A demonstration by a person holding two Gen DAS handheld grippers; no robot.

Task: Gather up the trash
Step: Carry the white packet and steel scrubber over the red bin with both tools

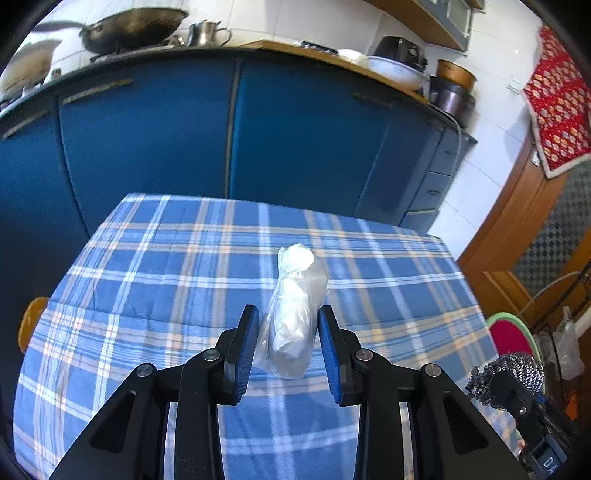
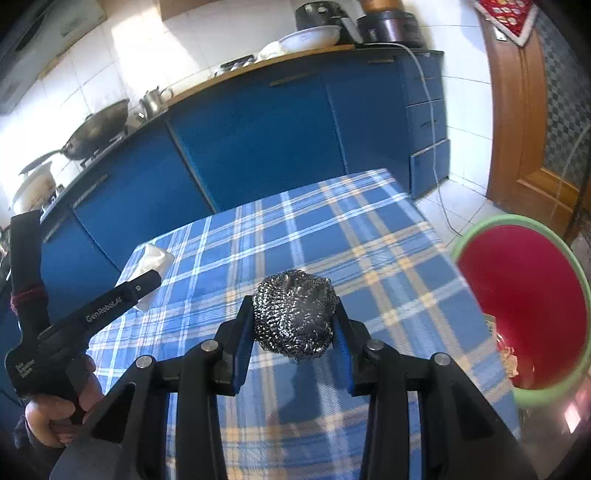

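In the left wrist view, the left tongs (image 1: 288,325) filled the lower middle of the frame, their blue pads (image 1: 246,350) spread on either side of a crumpled clear plastic bag (image 1: 295,314). The bag lay at the centre of the frame on the blue plaid cloth of the worktop (image 1: 166,277), its knotted end pointing toward the top of the picture. Its sides sat just beside both pads, but whether they touched could not be told. At the lower right edge, the steel wool scourer (image 1: 517,373) showed, held in the other tool. A red bin with a green rim (image 1: 511,334) stood just above it at the right edge. Blue cabinets (image 1: 147,140) ran across the upper half, with a dark wok (image 1: 133,27) and a metal kettle (image 1: 207,33) on top at the upper left.

In the right wrist view, the right tongs (image 2: 295,317) occupied the lower middle, pinching the steel wool scourer (image 2: 295,314) between their pads, raised above the plaid worktop (image 2: 369,240) with its shadow below. The red bin (image 2: 524,306) stood at the right edge, beside the worktop, its opening facing the camera. At the left of the frame the left tool (image 2: 110,306) reached in, gripped at the lower left by the person's hand (image 2: 59,413), with the pale bag (image 2: 153,262) just beyond its tip on the cloth. The wok (image 2: 96,133) and kettle (image 2: 153,101) sat in the upper left.
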